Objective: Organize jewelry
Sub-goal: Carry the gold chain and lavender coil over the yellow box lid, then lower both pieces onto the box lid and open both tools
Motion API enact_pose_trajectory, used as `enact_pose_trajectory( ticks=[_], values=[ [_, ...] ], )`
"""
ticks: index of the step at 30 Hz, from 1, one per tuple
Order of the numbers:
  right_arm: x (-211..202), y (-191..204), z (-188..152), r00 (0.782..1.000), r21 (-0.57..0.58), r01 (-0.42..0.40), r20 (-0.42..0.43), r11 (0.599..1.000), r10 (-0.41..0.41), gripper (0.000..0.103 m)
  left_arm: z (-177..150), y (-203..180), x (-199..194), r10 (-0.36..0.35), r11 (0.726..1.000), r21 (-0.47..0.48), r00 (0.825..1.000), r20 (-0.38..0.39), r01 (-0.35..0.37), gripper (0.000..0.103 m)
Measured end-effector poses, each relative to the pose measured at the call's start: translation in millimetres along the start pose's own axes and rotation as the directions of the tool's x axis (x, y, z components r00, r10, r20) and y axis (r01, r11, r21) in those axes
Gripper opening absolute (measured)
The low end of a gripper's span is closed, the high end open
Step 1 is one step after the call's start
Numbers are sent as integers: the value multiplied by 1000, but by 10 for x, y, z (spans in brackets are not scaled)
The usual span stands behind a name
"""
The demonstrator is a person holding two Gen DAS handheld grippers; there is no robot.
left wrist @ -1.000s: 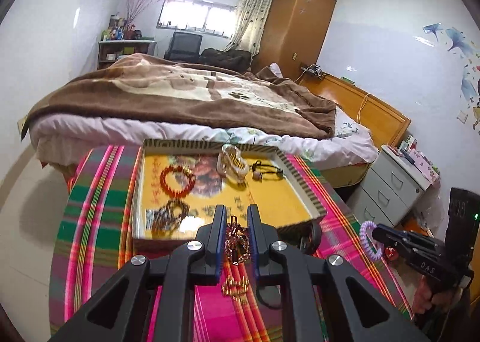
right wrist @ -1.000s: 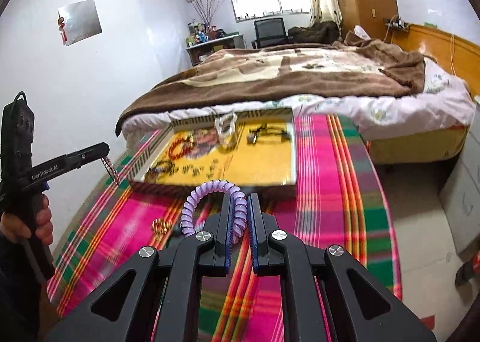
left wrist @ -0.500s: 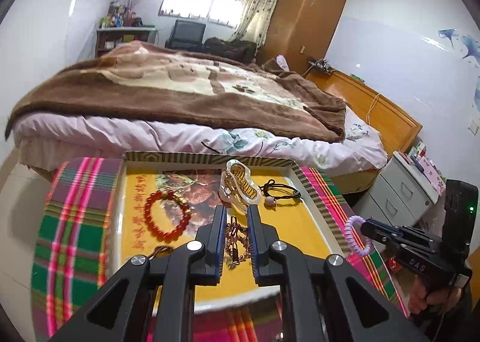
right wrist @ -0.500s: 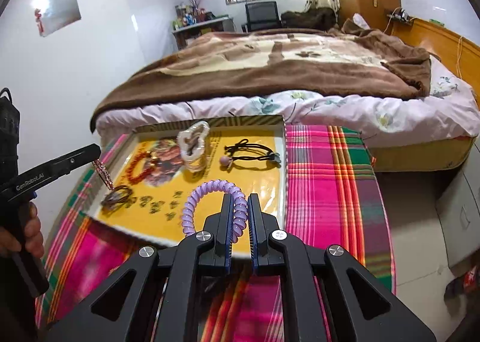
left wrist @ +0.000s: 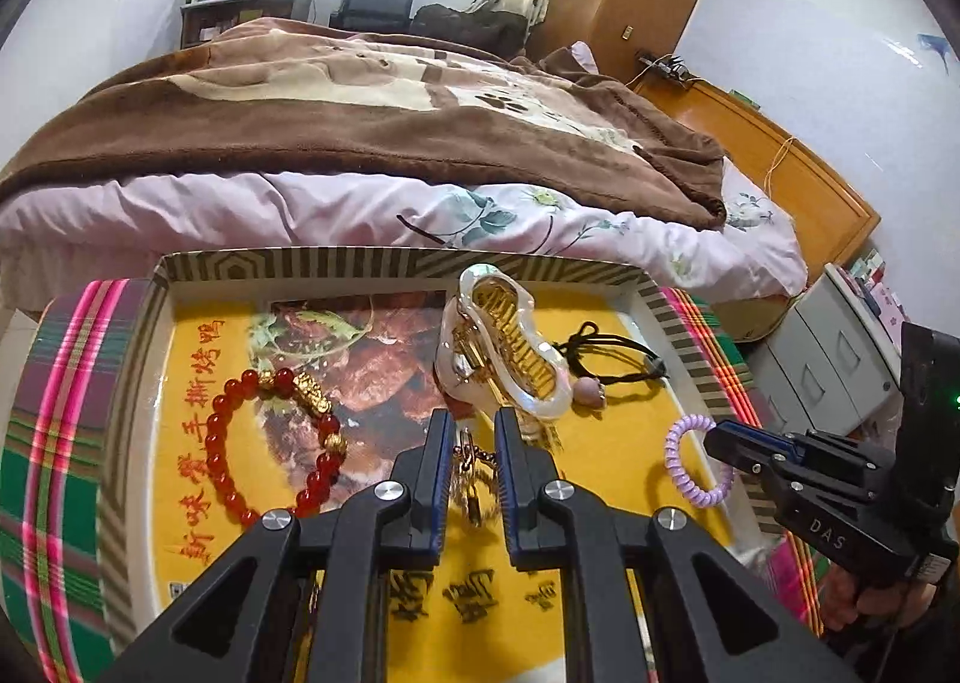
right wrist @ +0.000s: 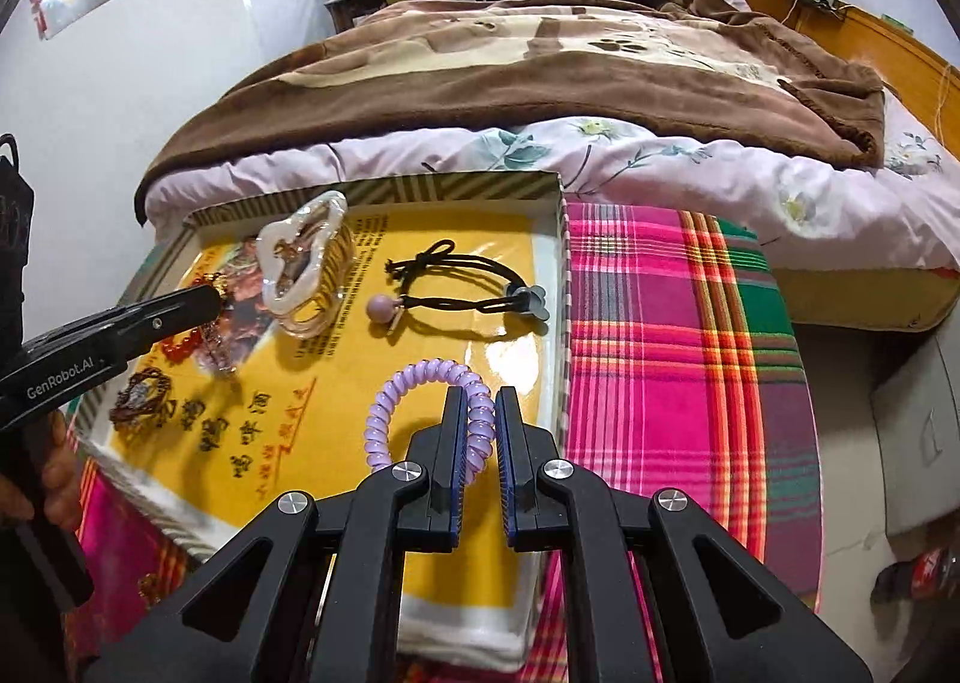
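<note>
A yellow tray (left wrist: 384,262) (right wrist: 420,185) sits on a plaid-covered table. My left gripper (left wrist: 469,431) is shut on a gold chain (left wrist: 471,479) that dangles over the tray's middle, just in front of a pearly hair claw (left wrist: 510,341) (right wrist: 306,257). My right gripper (right wrist: 478,413) is shut on a purple spiral hair tie (right wrist: 414,395) (left wrist: 696,461) over the tray's right part. In the tray lie a red bead bracelet (left wrist: 270,437), a black hair tie with a pink bead (right wrist: 456,287) (left wrist: 618,365) and a dark bracelet (right wrist: 141,395).
The plaid cloth (right wrist: 660,335) covers the table to the tray's right. A bed with a brown blanket (left wrist: 360,101) stands right behind the table. A grey drawer unit (left wrist: 840,359) stands at the right. A small gold item (right wrist: 150,587) lies on the cloth near the tray's front left.
Both grippers have moved forward from over the cloth to over the tray, the left carrying the gold chain, the right carrying the purple hair tie. Both stay shut.
</note>
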State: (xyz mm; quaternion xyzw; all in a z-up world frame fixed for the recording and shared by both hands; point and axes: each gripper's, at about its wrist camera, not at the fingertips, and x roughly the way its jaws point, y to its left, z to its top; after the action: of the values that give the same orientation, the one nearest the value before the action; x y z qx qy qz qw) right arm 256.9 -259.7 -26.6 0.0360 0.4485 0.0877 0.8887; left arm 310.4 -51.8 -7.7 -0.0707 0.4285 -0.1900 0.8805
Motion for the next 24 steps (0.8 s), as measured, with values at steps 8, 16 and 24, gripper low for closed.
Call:
enact_pose_trajectory(
  ticks=[8, 16, 24],
  values=[
    [135, 3, 42, 1000, -10, 18, -17, 1000, -18, 10, 13, 25, 186, 14, 1000, -8, 999, -32, -14, 14],
    [179, 24, 86, 1000, -13, 27, -13, 1000, -27, 10, 39, 46, 253, 20, 999, -25, 999, -49, -21, 14],
    [169, 27, 87, 1000, 6, 20, -8, 1000, -20, 16, 50, 35, 208, 7, 1000, -24, 999, -51, -8, 35]
  ],
)
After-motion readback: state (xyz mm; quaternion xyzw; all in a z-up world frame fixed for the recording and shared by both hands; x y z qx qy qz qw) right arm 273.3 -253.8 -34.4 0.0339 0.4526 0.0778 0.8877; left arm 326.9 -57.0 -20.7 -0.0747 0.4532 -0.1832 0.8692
